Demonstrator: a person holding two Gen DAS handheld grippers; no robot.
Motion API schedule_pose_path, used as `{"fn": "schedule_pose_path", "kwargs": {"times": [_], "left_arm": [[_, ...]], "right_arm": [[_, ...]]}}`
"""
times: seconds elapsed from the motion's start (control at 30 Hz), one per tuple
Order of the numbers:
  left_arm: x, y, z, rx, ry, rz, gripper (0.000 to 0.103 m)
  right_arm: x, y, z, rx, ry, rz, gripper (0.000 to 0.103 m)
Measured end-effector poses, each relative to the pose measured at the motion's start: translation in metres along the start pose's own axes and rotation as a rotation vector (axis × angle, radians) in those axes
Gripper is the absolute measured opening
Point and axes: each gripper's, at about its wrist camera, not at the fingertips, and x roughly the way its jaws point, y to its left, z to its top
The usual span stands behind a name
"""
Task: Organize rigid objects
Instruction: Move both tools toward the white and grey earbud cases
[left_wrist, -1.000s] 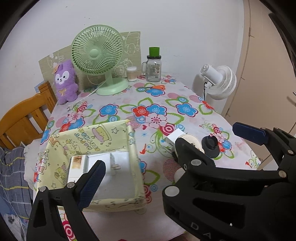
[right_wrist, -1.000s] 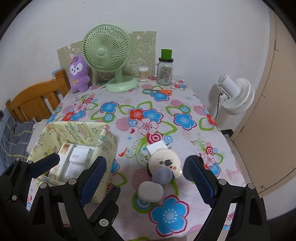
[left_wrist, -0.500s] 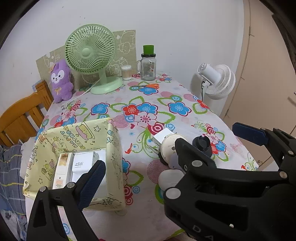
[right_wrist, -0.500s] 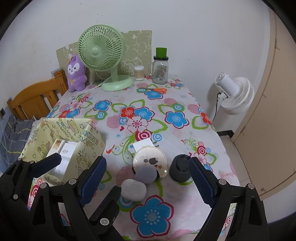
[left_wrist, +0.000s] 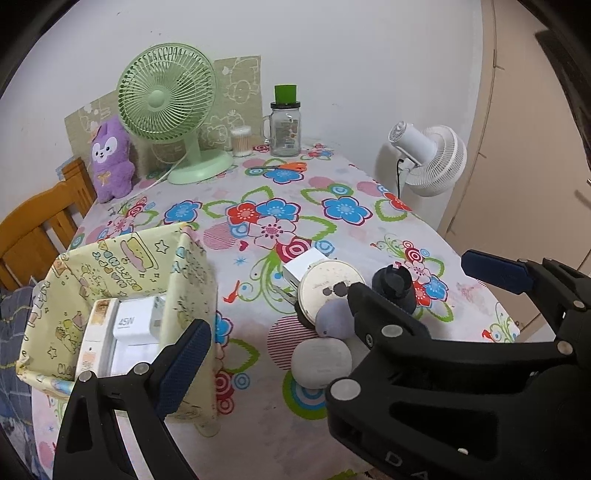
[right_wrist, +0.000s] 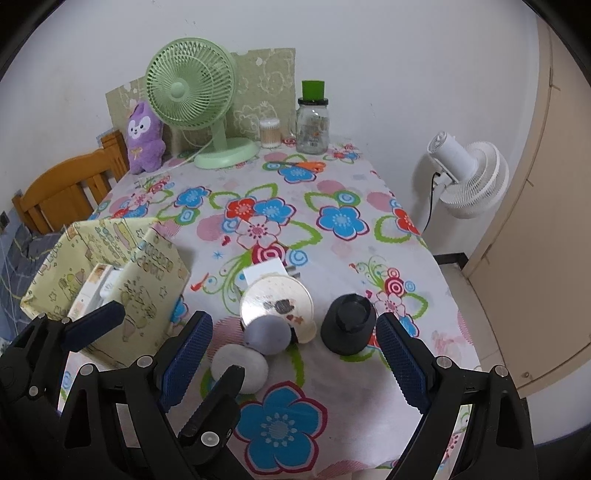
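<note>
Small rigid items sit clustered on the floral tablecloth (right_wrist: 343, 218) near its front edge: a round white compact (right_wrist: 276, 300) propped over a white charger block (right_wrist: 263, 274), a lavender puck (right_wrist: 267, 332) touching the compact's lower rim, a pale grey oval case (right_wrist: 240, 367) just in front of that, and a black knobbed stand (right_wrist: 347, 321) beside them to the right. Yellow printed storage box (left_wrist: 110, 295) stands to the left, already holding a 45W adapter (left_wrist: 135, 323) and a slim white carton (left_wrist: 90, 343). Change over the last second: both wrist views have drawn back and swung right, so the box has slid toward the left edge of frame and the cluster, partly hidden before, now shows whole. Right gripper (right_wrist: 291, 354) hangs low over the near table edge, fingers spread wide with nothing between them, the cluster lying ahead of the gap. Left gripper (left_wrist: 332, 310) likewise spread and empty, one pad near the box's front wall; its view is half blocked by the right tool's black body. Judgement: the box deposit looks finished, and the pair is lining up for the next pick, most likely the grey case or black stand. Background green desk fan (right_wrist: 192, 96), purple plush (right_wrist: 144, 136), glass jar (right_wrist: 312, 118) untouched.
</note>
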Motion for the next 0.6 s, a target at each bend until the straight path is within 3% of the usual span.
{"fn": "schedule_pose_path", "kwargs": {"times": [0.23,0.43,0.6], "left_arm": [[0.016,-0.006,-0.009,0.003,0.015,-0.021,0.098],[0.021,-0.013,-0.013,0.005,-0.005,0.020,0.098],[0.029,-0.017,-0.020,-0.010,0.009,-0.013,0.098]], "right_arm": [[0.012,-0.008,-0.011,-0.008,-0.001,-0.004,0.092],[0.022,-0.017,-0.019,0.035,0.006,0.031,0.092],[0.022,-0.021,-0.026,0.015,-0.013,0.019,0.092]]}}
